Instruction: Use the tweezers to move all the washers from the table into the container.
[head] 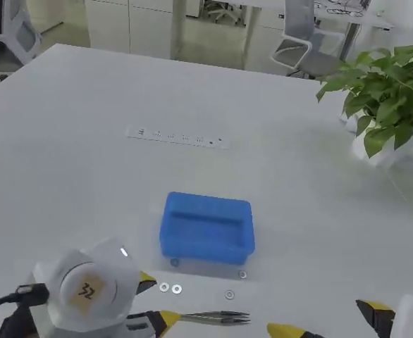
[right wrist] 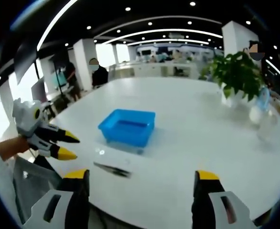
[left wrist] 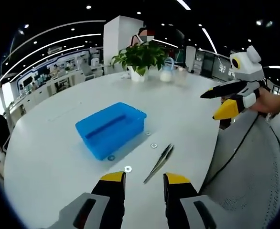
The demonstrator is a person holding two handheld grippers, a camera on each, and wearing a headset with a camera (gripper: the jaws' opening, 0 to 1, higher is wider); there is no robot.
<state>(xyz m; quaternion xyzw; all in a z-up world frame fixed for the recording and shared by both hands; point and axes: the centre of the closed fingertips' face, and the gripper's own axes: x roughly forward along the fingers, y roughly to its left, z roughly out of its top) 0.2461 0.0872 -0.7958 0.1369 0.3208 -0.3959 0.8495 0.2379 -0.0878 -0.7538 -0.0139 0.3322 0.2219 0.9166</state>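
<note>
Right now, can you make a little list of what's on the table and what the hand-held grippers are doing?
Box: blue, open-topped, on the white table
Washers: several, loose on the table beside the box
Tweezers: lying flat near the washers, not picked up
Left hand-held gripper: open, just behind the tweezers
Right hand-held gripper: open, holding nothing

The tweezers [left wrist: 159,163] are slim bare metal and lie flat on the table. Their near end sits between the parted jaw tips of the left gripper [left wrist: 145,177], and their length runs forward and to its right. Small silver washers [left wrist: 128,168] lie flat and scattered just ahead of that claw, between it and the container [left wrist: 110,129]. The container is a shallow blue rectangular tub, upright and open-topped, standing farther ahead and to the claw's left. One washer lies against its near wall.
</note>
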